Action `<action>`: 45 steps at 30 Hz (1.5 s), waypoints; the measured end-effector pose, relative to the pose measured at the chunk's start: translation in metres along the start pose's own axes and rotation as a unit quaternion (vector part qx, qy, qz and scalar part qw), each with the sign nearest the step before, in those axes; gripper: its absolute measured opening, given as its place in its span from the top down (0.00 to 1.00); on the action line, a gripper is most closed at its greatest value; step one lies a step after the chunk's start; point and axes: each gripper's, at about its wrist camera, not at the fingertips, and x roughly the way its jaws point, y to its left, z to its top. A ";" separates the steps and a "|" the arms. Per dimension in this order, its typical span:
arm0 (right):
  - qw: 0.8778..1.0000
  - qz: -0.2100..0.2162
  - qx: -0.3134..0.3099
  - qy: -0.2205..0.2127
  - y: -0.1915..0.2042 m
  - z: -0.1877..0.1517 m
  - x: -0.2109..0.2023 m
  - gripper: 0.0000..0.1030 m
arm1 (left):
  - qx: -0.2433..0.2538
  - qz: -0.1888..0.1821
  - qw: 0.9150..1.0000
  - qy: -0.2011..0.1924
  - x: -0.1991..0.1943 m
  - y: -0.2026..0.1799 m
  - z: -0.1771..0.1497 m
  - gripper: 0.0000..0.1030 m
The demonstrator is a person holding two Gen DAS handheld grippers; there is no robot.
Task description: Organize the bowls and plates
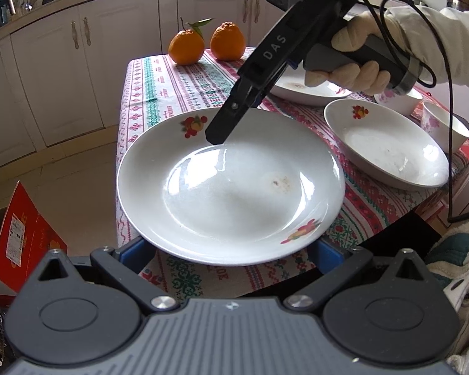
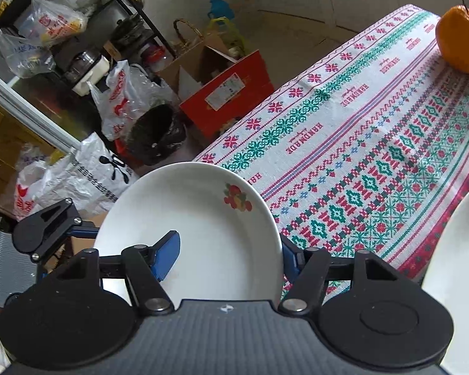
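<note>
Both claws (image 2: 228,257) at plate (image 2: 203,218) rim

Glossy ceramic, woven cloth

The plate (image 1: 231,187) looked glazed and shiny; the tablecloth (image 1: 172,87) at 11 o'clock was matt woven fabric; the right gripper (image 1: 217,137) was matt black plastic.

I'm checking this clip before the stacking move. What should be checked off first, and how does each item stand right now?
1. Right gripper on the near plate: ok, one finger lies inside the rim and one outside it.
2. Left gripper: ok, open, with its fingers under the near rim.
3. Near plate lifted off the tablecloth: cannot tell.
4. Second plate holds nothing: ok.
5. Flowered bowl beside the second plate: ok, apart from its rim.
6. Cable: not ok, it hangs across the second plate's right edge.
</note>
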 end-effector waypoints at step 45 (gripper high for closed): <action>0.997 -0.045 0.037 -0.056 -0.061 0.047 -0.019 0.30 | 0.029 -0.033 0.999 -0.004 0.054 0.044 0.057 0.03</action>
